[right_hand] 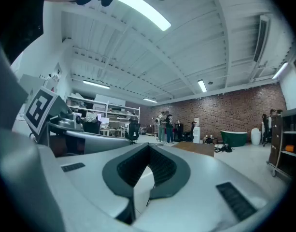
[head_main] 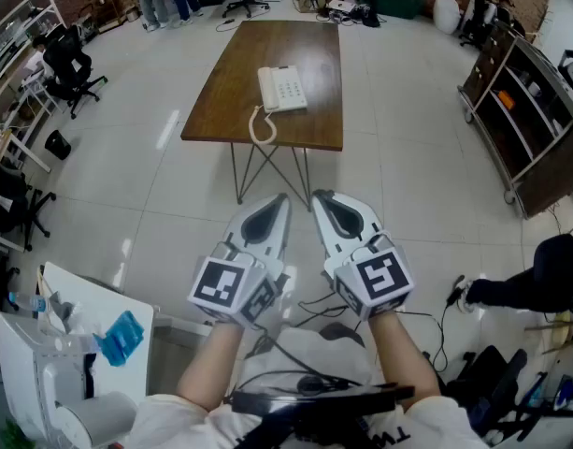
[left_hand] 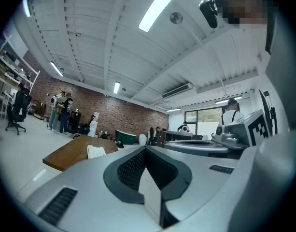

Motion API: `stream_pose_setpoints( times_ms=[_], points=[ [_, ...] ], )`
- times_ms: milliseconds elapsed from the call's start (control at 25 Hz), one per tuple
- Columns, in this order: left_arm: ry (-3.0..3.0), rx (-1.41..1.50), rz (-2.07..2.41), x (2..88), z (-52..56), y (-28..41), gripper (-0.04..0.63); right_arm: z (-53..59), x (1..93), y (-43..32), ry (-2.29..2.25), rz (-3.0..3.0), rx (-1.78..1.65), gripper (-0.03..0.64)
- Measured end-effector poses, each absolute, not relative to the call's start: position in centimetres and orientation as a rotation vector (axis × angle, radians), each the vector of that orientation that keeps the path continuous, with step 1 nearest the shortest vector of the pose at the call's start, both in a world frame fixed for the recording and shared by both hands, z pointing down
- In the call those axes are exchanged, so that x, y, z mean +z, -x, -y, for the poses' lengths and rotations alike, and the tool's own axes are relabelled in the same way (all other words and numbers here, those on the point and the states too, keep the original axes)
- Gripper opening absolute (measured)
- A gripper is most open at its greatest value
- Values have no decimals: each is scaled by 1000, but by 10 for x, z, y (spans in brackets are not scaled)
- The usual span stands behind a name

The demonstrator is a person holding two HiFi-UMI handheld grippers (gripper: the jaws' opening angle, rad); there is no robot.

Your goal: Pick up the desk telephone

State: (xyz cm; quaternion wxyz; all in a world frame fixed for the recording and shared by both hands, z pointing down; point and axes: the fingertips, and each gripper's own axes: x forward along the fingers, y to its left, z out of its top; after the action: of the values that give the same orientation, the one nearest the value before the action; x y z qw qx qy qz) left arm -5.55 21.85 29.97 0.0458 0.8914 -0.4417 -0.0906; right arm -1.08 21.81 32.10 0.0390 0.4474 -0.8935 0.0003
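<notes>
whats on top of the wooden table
Only the white desk telephone lies on the wooden table, its coiled cord looped toward the near edge. The rest of the top looks bare; whatever lies beneath the phone is covered.

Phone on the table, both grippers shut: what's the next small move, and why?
Probably step toward the table, carrying both grippers forward. The desk telephone lies on it, far beyond the left gripper and right gripper, both shut and empty, so it looks out of reach from here.
</notes>
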Motion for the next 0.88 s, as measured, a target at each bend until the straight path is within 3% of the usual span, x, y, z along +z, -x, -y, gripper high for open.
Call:
stream_pose_setpoints(
  times_ms=[880],
  points=[
    [-2708, -262, 1387, 302, -182, 67, 5, -174, 324, 23, -1343, 2764, -13, 0]
  ],
)
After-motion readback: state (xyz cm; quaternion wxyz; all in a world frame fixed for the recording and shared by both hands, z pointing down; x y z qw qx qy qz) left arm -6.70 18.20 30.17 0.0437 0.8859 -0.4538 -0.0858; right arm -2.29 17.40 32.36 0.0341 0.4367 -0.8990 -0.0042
